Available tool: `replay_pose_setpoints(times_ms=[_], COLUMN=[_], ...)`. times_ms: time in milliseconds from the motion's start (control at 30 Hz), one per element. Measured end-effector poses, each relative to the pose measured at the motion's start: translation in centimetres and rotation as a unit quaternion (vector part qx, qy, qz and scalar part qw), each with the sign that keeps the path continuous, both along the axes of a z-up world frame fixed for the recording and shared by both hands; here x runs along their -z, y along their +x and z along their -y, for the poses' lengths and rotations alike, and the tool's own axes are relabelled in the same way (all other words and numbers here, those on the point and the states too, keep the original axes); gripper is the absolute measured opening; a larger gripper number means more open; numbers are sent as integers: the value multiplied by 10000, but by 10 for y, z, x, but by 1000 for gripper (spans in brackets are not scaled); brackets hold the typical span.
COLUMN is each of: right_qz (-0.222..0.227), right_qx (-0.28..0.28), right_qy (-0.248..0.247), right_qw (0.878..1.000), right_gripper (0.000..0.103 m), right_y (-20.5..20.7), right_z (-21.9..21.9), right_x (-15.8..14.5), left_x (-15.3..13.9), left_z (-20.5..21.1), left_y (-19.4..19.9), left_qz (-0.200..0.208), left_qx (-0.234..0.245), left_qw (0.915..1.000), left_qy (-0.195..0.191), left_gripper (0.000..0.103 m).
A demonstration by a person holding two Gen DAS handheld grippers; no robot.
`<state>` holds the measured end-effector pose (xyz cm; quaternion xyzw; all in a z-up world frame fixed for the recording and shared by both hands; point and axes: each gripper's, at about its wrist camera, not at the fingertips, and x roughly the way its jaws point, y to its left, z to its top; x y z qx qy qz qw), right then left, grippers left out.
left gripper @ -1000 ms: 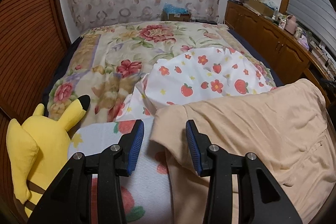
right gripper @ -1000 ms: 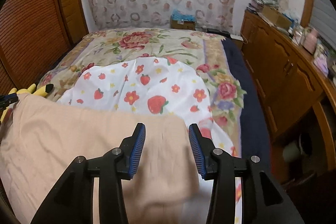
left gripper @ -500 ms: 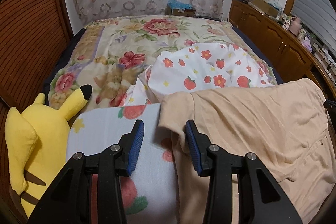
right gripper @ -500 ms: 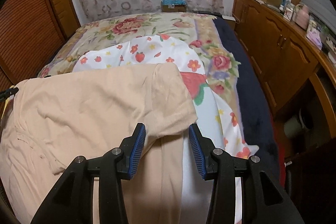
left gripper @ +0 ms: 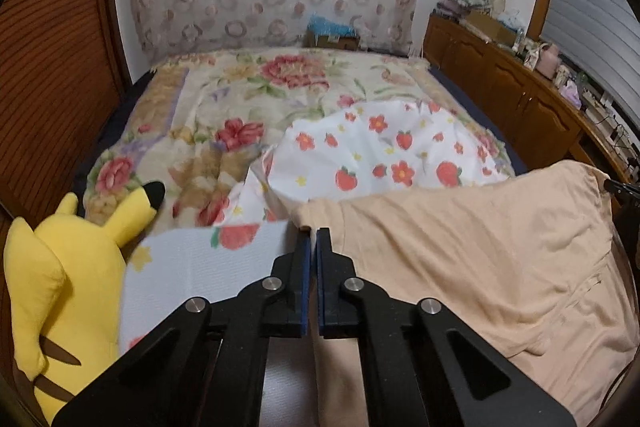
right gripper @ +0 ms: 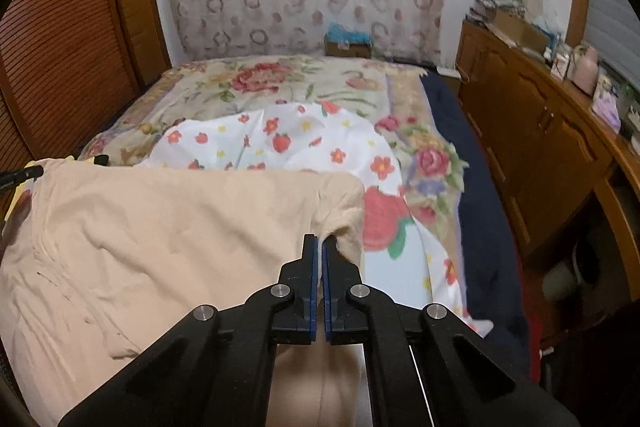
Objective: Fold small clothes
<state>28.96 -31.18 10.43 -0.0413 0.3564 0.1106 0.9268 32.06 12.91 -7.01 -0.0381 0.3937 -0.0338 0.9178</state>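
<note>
A peach-coloured garment (left gripper: 472, 247) lies spread on the bed over a white strawberry-print sheet (left gripper: 384, 155). My left gripper (left gripper: 313, 233) is shut on the garment's left far corner. My right gripper (right gripper: 320, 241) is shut on the garment's right far corner, where the cloth bunches; the garment fills the left of the right wrist view (right gripper: 168, 239). The sheet also shows beyond the garment in the right wrist view (right gripper: 288, 143).
A yellow Pikachu plush (left gripper: 60, 275) sits at the bed's left. A floral blanket (left gripper: 248, 95) covers the bed. A wooden louvred wardrobe (left gripper: 44, 75) stands left. A wooden cabinet with clutter (right gripper: 532, 123) runs along the right. A cardboard box (right gripper: 348, 45) sits at the headboard.
Both grippers have closed from open onto the garment's two far corners. The views have shifted slightly as the grippers lowered toward the cloth.
</note>
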Motion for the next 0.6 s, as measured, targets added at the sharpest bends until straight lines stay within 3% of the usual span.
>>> replay_pose_setpoints(times_ms=[267, 600], right_qz=[190, 842], right_qx=[-97, -82], right_qy=[74, 237], right_qw=[9997, 9961], right_gripper=[1, 1], right_y=[-9, -39], right_z=[6, 5], right_x=[4, -22], left_x=[-10, -62], left_z=[5, 8], left_y=[1, -38], left_qz=[132, 904], left_qx=[92, -60], left_qw=[9999, 9959], left_qy=[8, -70], left_gripper=[1, 1])
